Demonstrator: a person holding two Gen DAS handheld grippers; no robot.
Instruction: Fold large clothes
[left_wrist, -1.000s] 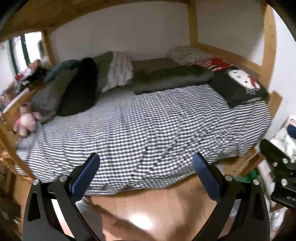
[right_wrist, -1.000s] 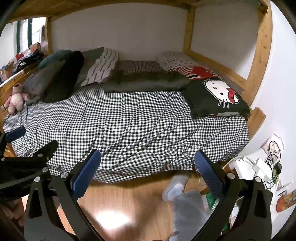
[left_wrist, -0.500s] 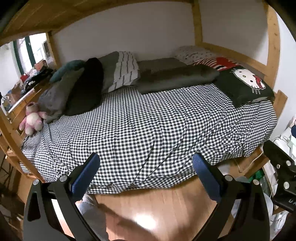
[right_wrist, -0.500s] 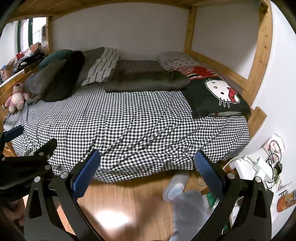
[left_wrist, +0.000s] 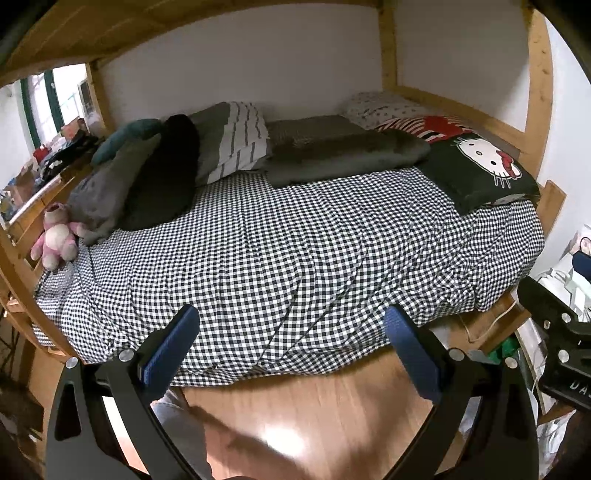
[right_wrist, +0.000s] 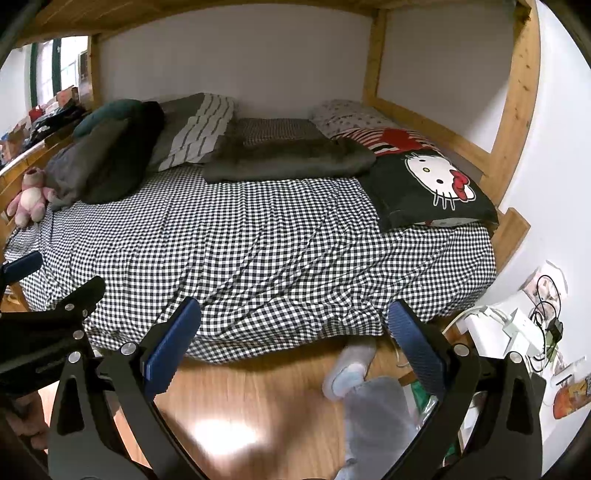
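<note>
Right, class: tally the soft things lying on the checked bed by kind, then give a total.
Pillows and cushions: 7, among them the cat-face cushion and striped pillow
Folded grey blanket: 1
Pink soft toy: 1
Total: 9

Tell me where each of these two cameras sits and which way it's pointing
Left wrist: on the left gripper, open, facing the checkered bed; the right gripper shows at right edge.
Right wrist: on the right gripper, open, facing the same bed from further right; the person's slippered foot shows.
Shared: bed, Hello Kitty pillow, pink plush toy, wood floor.
</note>
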